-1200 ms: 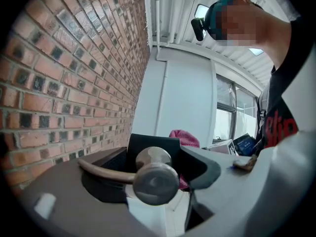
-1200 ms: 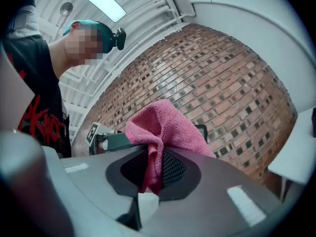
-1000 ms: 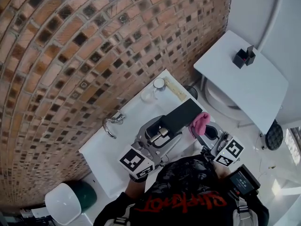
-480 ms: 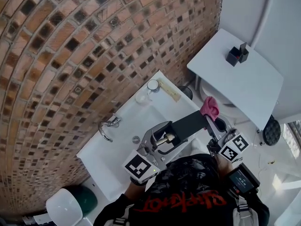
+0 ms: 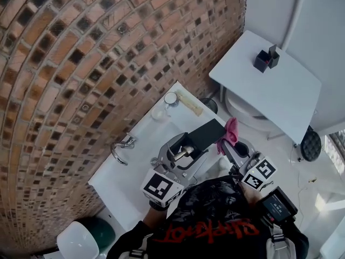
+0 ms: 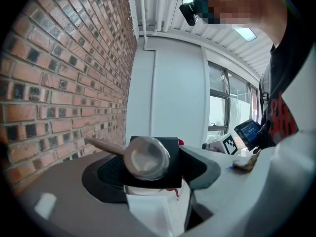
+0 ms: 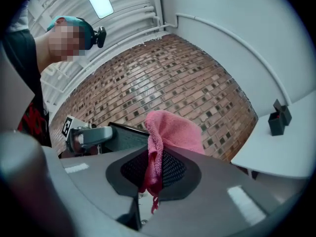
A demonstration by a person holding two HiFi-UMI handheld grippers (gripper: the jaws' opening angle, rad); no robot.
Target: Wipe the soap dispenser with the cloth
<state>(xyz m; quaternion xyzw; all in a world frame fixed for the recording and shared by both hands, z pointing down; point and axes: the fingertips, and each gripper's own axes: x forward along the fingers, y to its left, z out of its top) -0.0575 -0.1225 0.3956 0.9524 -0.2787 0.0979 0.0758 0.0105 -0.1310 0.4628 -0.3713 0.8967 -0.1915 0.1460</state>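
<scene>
1. Head view: a white sink (image 5: 121, 171) with its faucet (image 5: 123, 145) lies below both tools, a white table (image 5: 280, 99) beyond.
2. The left gripper (image 5: 182, 151) clamps the black soap dispenser (image 5: 206, 134); the right gripper (image 5: 226, 145) pinches the pink cloth (image 5: 231, 129) beside the dispenser's far end.
3. The person's shoulder (image 5: 215, 209) hides the sink's near edge.

Black shirt (image 5: 213, 206) with red lettering; 2 black-and-white marker cubes (image 5: 159, 188) (image 5: 259, 174).
</scene>
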